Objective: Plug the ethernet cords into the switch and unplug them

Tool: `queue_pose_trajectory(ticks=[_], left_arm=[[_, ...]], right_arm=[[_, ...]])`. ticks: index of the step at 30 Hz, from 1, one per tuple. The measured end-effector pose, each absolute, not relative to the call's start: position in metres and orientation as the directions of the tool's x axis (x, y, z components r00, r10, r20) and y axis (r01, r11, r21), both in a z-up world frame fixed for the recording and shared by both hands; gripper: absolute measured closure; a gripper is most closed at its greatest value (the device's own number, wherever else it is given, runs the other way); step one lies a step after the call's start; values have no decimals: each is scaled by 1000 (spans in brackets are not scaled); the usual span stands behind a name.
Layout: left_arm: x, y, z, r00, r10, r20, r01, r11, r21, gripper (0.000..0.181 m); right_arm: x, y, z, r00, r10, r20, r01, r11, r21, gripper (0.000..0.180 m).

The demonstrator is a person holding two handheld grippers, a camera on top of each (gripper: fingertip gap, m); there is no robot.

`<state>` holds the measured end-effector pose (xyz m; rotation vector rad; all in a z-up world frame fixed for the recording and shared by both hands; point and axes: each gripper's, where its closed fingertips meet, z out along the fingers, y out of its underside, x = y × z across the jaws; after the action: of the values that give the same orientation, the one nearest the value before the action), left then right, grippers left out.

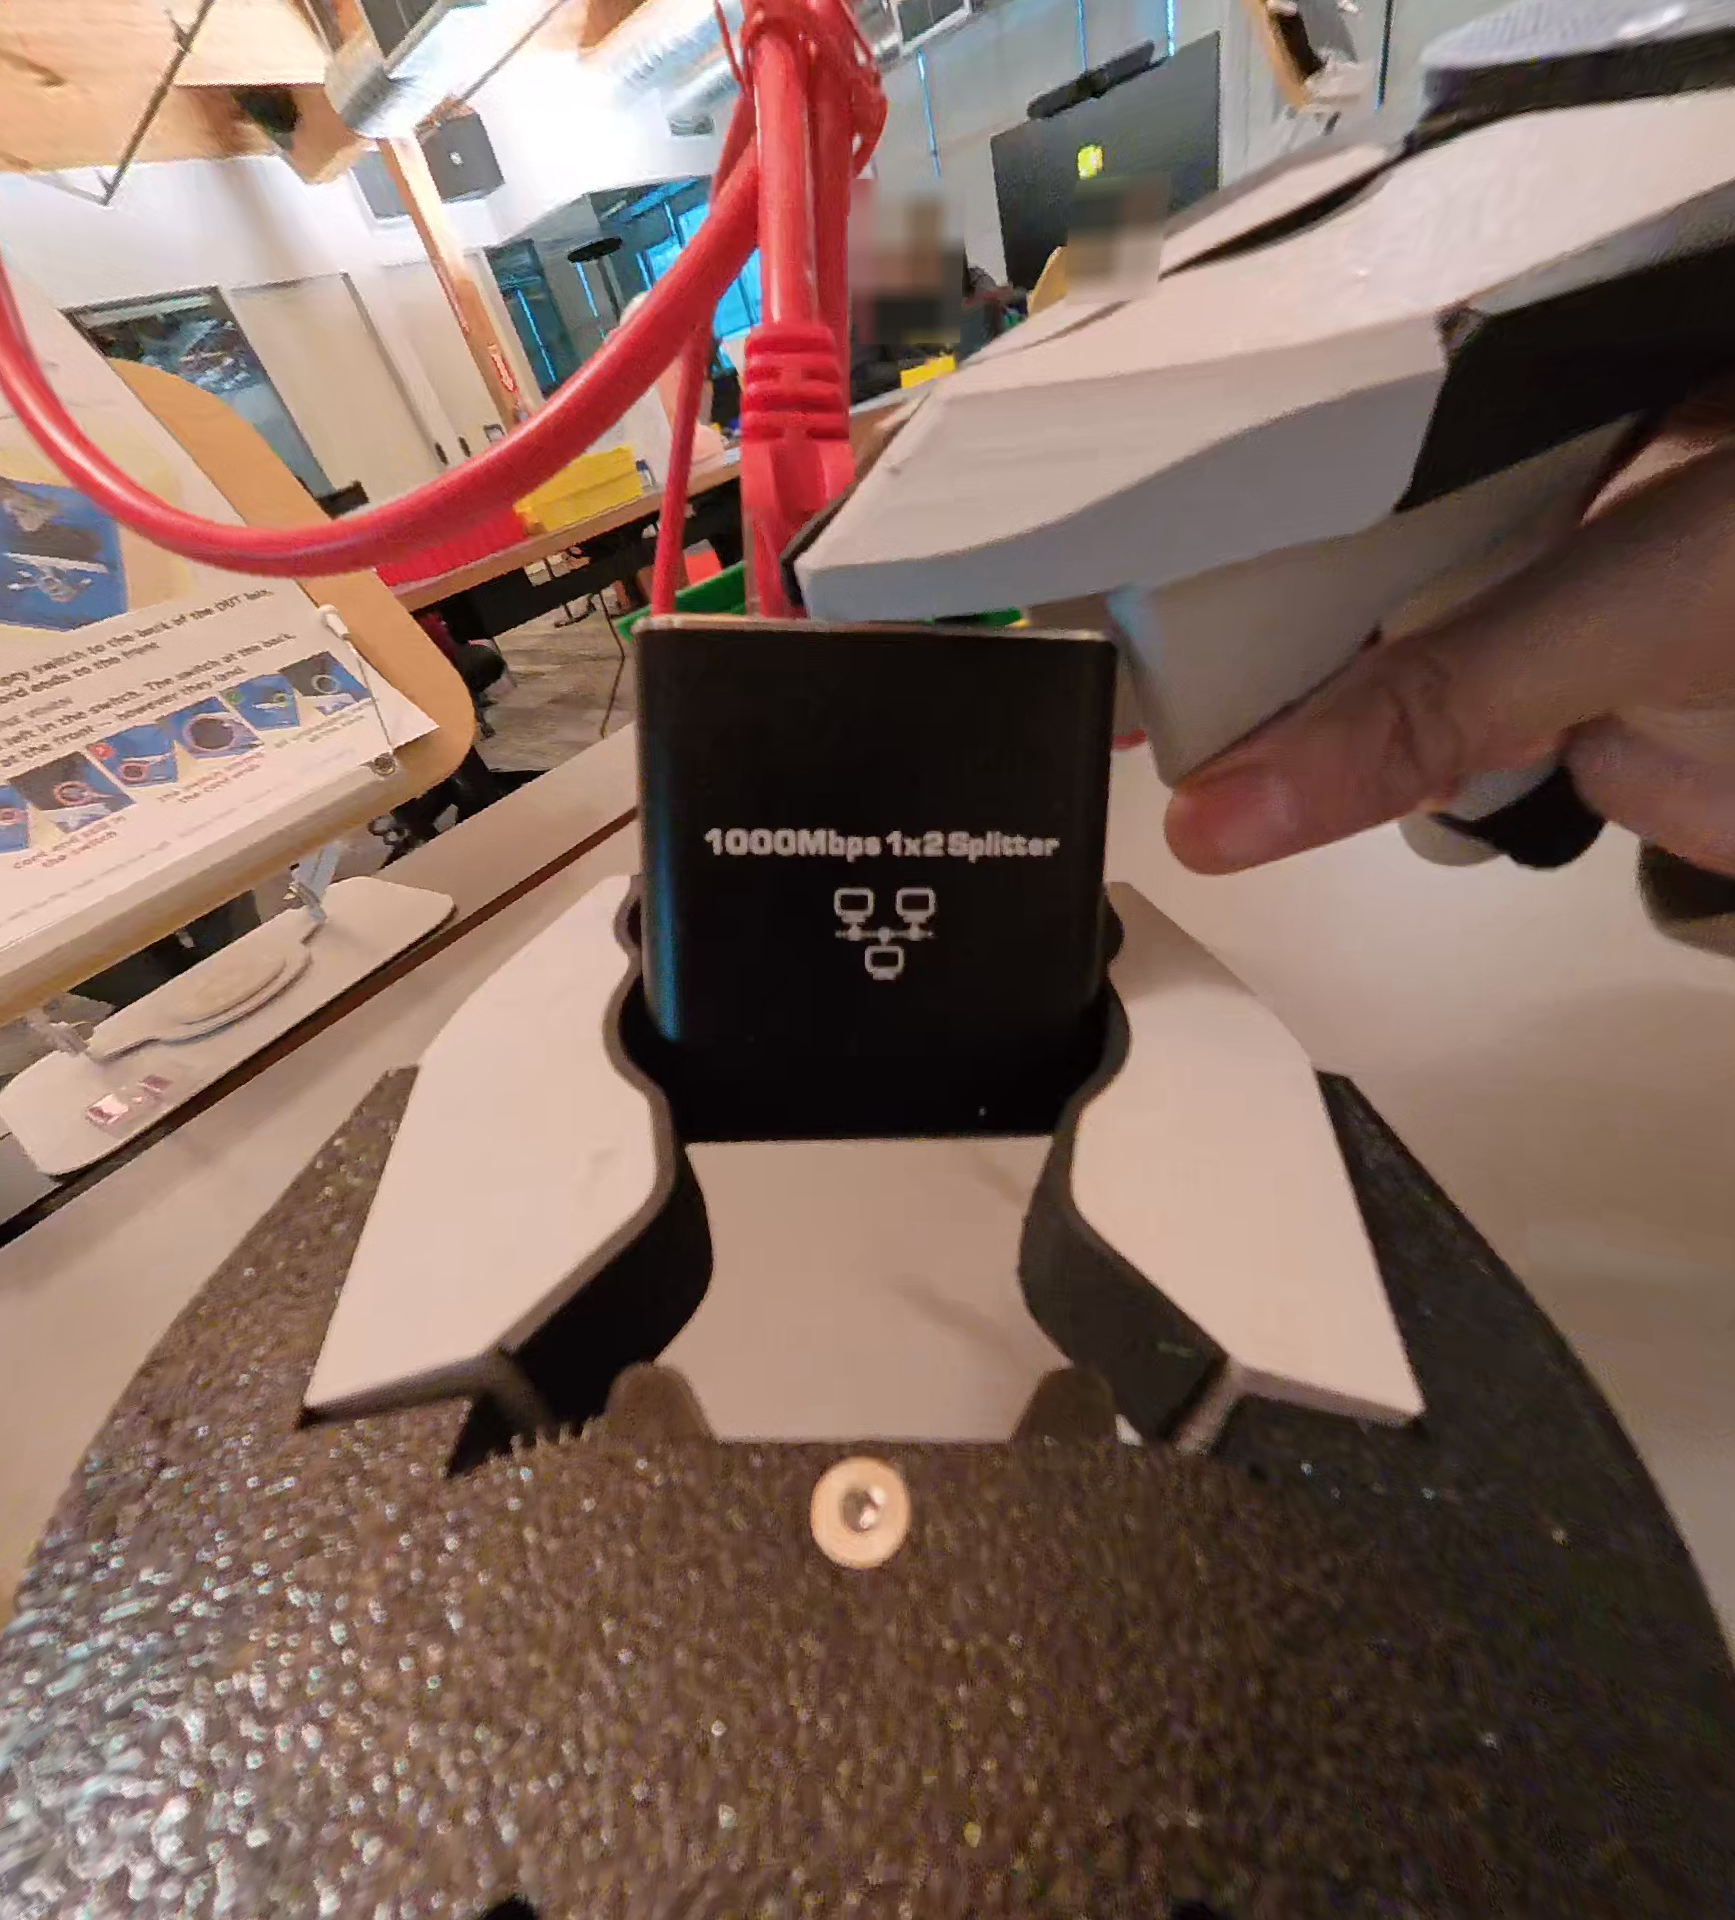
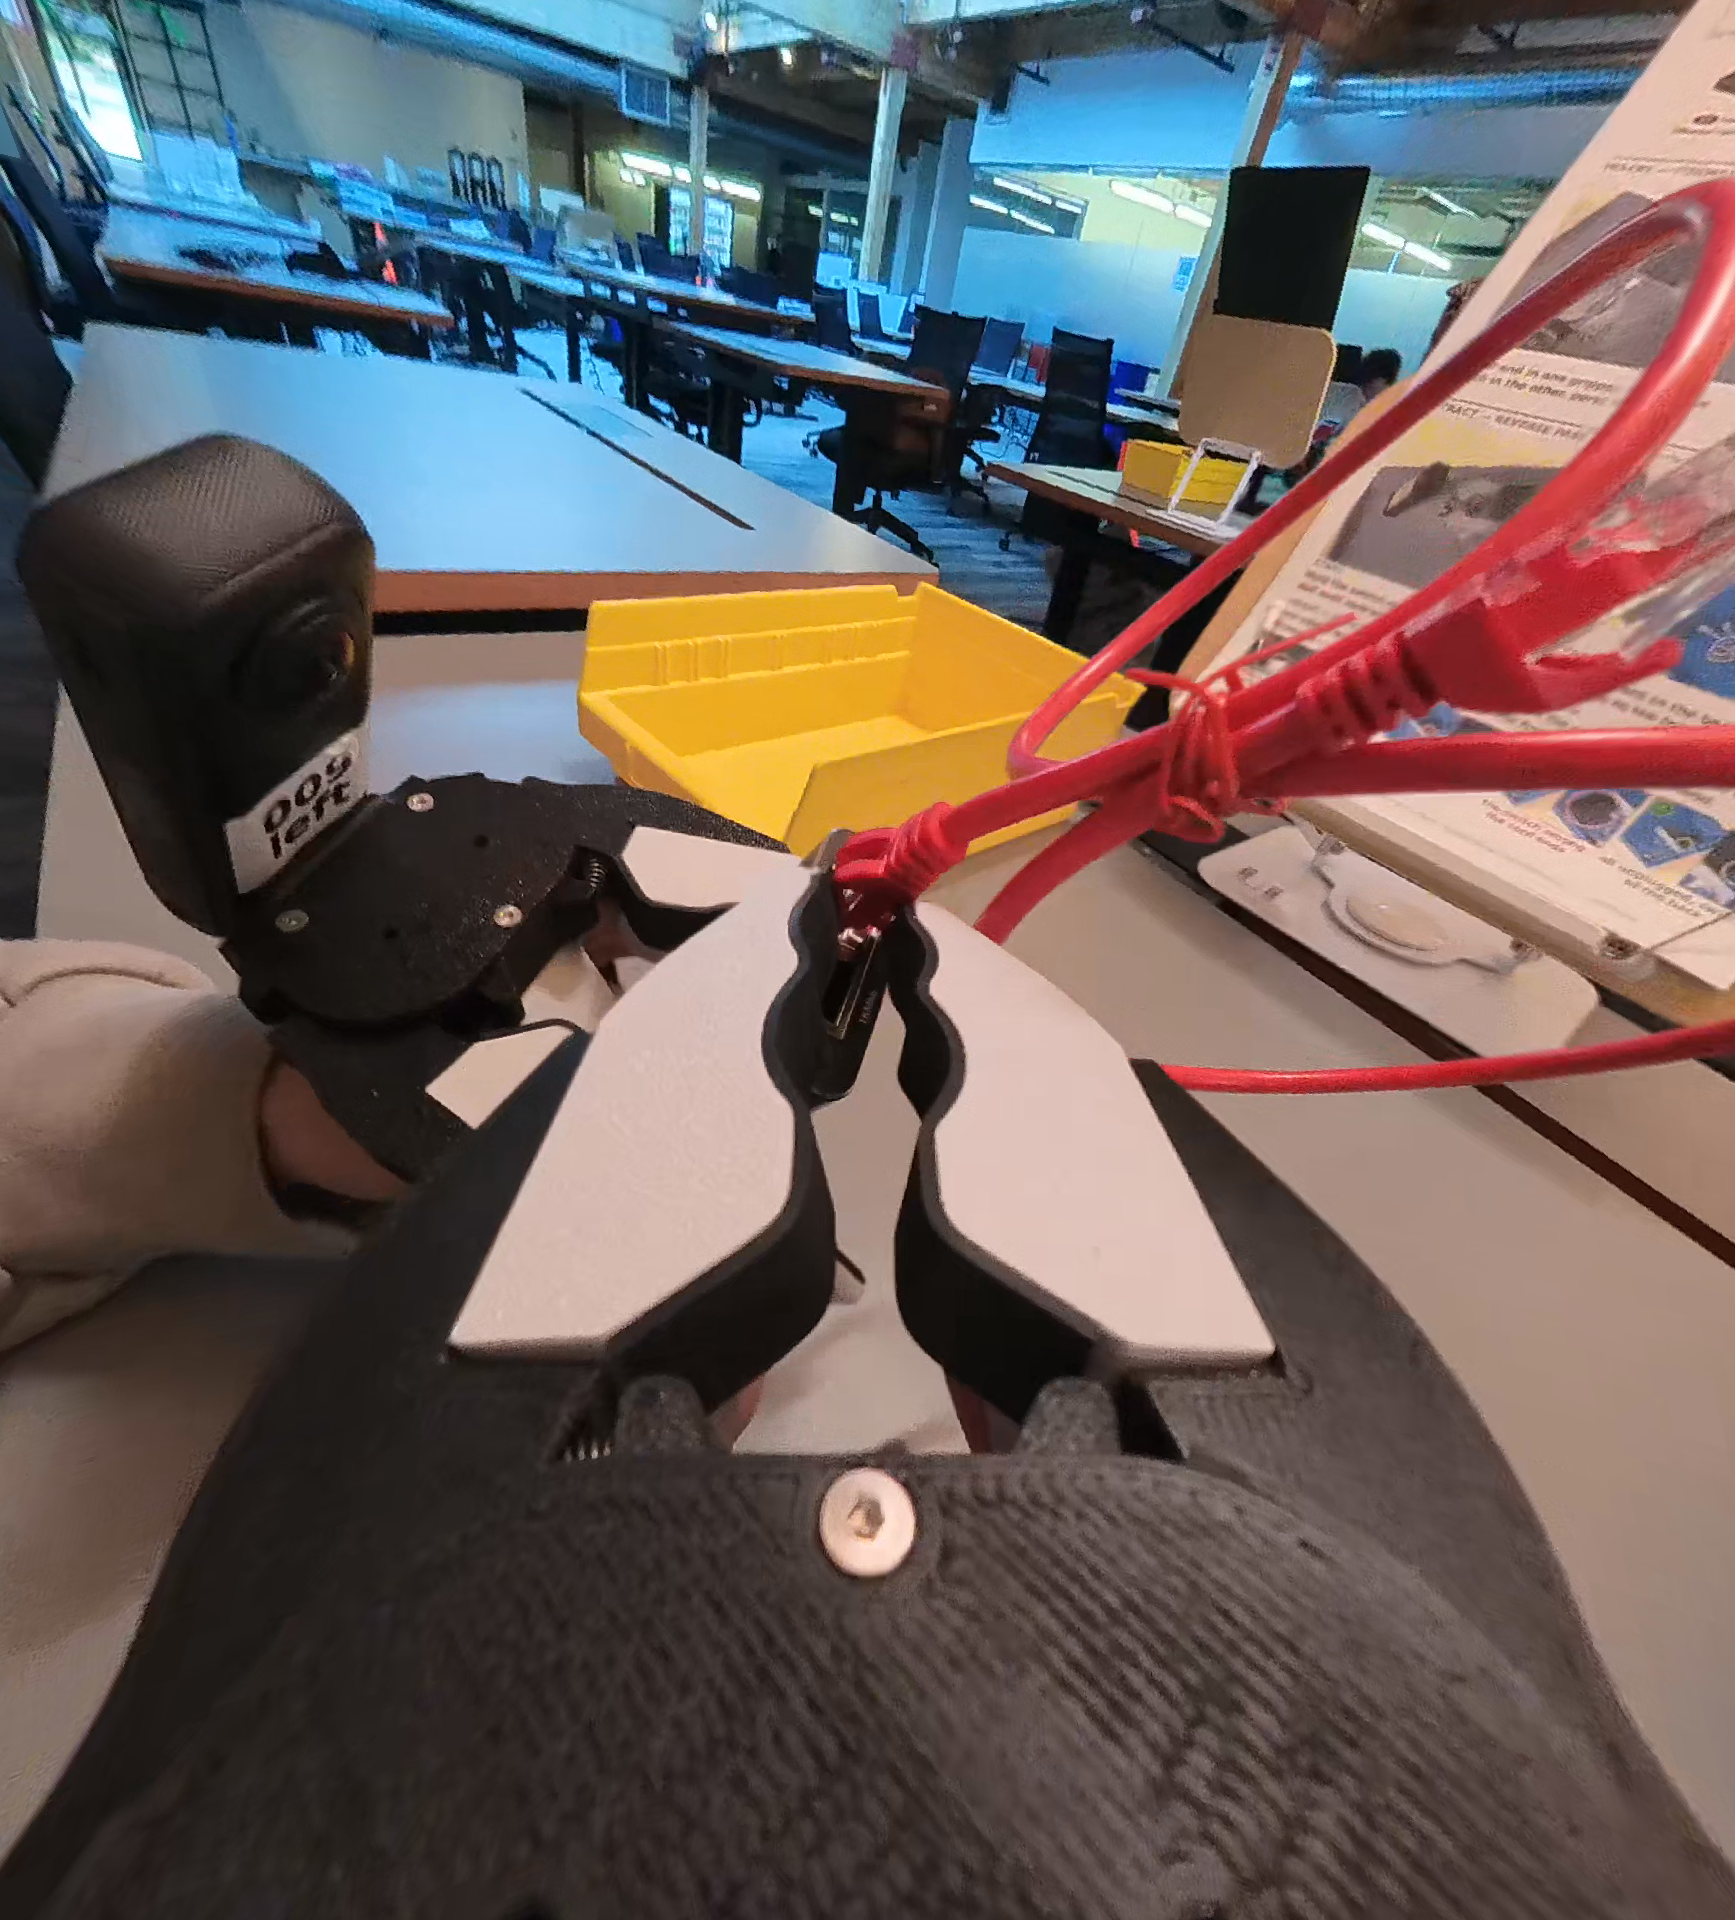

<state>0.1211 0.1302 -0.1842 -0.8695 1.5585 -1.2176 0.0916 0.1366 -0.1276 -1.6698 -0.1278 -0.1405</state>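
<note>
Tongs in my left hand (image 1: 878,997) hold the black switch (image 1: 873,831) by its lower end, both fingers pressed against its sides, the box standing upright above the pale table (image 1: 1465,1091). From its top edge rises the red ethernet cord (image 1: 795,416), one booted plug seated in the switch and the rest of the cable arching in a wide loop to the left. My right tongs (image 1: 1102,520) reach in from the upper right, their grey tips just beside that plug, my hand (image 1: 1465,748) wrapped around the grip. A slanted instruction board (image 1: 146,727) stands at the left. Seen from the right wrist, my right tongs (image 2: 858,966) are drawn narrow around the switch's (image 2: 847,1013) thin dark edge and the red plug (image 2: 878,857) at its top; I cannot tell which of the two they actually pinch. The left tongs (image 2: 530,914) lie just behind, with their black camera (image 2: 208,655) and my sleeve (image 2: 42,1143). The cord's bundled loops (image 2: 1195,769) fan out to the right, its free clear-tipped plug (image 2: 1590,582) hanging in the air before the board (image 2: 1569,520). A yellow bin (image 2: 821,707) sits on the table (image 2: 1362,1299) beyond.
</note>
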Motion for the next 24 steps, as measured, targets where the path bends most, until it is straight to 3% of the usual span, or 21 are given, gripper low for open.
queue_pose_trajectory(ticks=[3,7,11,17,24], left_arm=[[121,129,-187,-333,-917,-222,10,232,-973,105],[121,141,-185,-225,-898,-378,23,383,-923,104],[122,142,-186,-216,-902,-374,19,379,-925,105],[123,128,-195,-359,-917,-175,-18,194,-981,105],[123,133,-194,-315,-910,-269,-5,285,-959,105]], right_arm=[[92,137,-130,984,-4,179,177,-118,-977,168],[91,137,-130,995,32,92,94,-72,-993,168],[91,138,-132,998,34,45,48,-70,-996,167],[96,140,-137,984,-25,177,171,-157,-973,168],[96,136,-138,969,-24,247,238,-191,-952,169]])
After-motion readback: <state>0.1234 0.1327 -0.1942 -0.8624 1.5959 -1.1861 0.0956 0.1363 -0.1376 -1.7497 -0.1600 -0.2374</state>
